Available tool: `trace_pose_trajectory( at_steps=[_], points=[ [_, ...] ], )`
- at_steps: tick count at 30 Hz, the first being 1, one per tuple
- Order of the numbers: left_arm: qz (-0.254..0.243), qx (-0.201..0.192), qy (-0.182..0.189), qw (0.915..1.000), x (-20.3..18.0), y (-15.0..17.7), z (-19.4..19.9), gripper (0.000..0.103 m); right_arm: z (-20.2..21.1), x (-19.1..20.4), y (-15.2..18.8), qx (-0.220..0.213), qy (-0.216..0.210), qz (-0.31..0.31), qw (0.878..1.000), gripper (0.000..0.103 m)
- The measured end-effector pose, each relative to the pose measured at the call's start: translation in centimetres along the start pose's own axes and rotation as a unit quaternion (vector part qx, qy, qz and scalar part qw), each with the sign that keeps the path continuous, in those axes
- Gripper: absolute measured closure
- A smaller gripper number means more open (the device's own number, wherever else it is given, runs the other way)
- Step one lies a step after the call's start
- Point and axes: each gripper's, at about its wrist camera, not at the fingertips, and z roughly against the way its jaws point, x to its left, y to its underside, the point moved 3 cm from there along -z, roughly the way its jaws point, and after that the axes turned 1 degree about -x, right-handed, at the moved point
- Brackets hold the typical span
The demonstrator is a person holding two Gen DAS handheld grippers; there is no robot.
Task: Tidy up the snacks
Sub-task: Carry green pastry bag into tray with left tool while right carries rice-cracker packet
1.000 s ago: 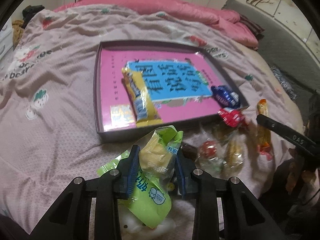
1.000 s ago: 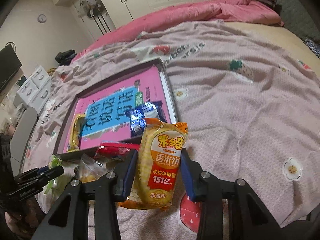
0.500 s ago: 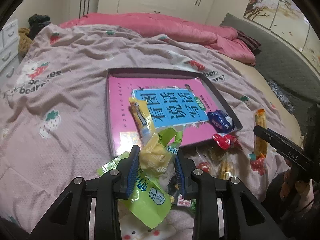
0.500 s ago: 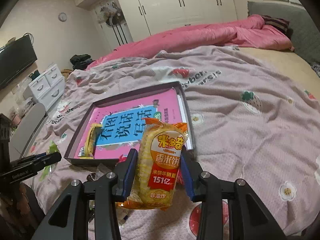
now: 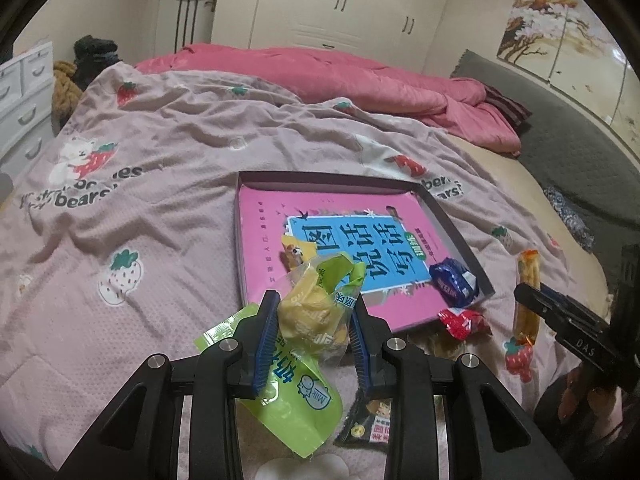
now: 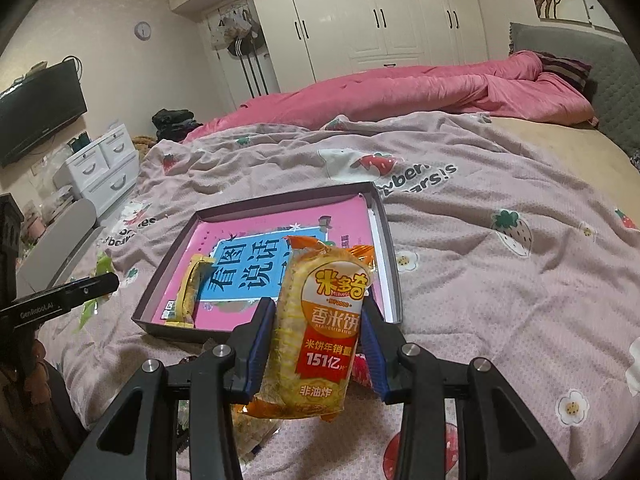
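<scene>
The left gripper (image 5: 314, 312) is clamped on a green snack packet (image 5: 308, 356), its blue pads pressed against the yellow contents from both sides. The packet is held clear of the blanket (image 5: 152, 216), with its green tail hanging below the jaws. The right gripper (image 6: 318, 328) is clamped on an orange rice cracker pack (image 6: 320, 332), which is held upright between the pads and raised above the bed.

A shallow dark tray (image 6: 264, 202) is laid flat on the blanket, just beyond both grippers. Its floor is covered by a pink book (image 5: 332, 220) with a blue title panel. A yellow snack bar (image 6: 190, 284) is seen inside the tray at its near left side in the right wrist view. A blue wrapped sweet (image 5: 454, 282) is seen at the tray's near right corner in the left wrist view; whether it lies inside the rim or on it cannot be told.

Outside the tray, on the blanket near its right corner, a red wrapped sweet (image 5: 462, 322) is found. An orange stick snack (image 5: 528, 292) is seen further right, beside the right gripper's finger. A dark packet (image 5: 370, 424) lies on the blanket beneath the left gripper.

A pink quilt (image 6: 400, 92) is bunched at the far side of the bed.
</scene>
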Motion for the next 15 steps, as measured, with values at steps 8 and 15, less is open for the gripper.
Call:
trace_pose_trajectory(
  at_steps=[8,15],
  points=[
    [0.012,-0.009,0.004,0.9999,0.5,-0.9,-0.6,0.069,-0.5,-0.1,-1.0,-0.012,0.004,0.009,1.000,0.061],
    [0.021,-0.006,0.002,0.9998,0.9,-1.5,-2.3,0.069,-1.7,-1.0,-2.0,-0.016,0.011,0.004,1.000,0.061]
  ],
)
